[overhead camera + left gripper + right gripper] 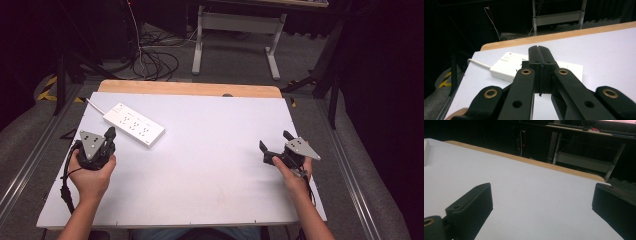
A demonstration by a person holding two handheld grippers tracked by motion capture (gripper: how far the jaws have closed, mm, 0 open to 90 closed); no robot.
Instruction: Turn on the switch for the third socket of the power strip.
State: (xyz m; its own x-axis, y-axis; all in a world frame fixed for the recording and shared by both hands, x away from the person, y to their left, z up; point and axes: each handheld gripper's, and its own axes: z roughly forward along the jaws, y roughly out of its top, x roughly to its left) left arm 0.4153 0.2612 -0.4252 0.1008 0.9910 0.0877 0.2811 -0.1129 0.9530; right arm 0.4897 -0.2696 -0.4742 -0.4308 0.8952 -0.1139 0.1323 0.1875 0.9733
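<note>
A white power strip (133, 124) with a switch and several sockets lies at the back left of the white table (210, 150), its cord running off to the left. My left gripper (109, 134) is held just in front of it, near its left end, with both jaws pressed together and nothing between them. In the left gripper view the shut jaws (539, 53) point at the power strip (506, 66). My right gripper (275, 141) hovers over the table's right side, jaws wide apart and empty; in the right gripper view its fingers (471, 205) frame bare table.
A wooden strip (190, 88) runs along the table's far edge. Beyond it stand a desk frame (235, 35) and loose cables (150, 60) on the floor. Metal rails (30, 160) flank the table on both sides.
</note>
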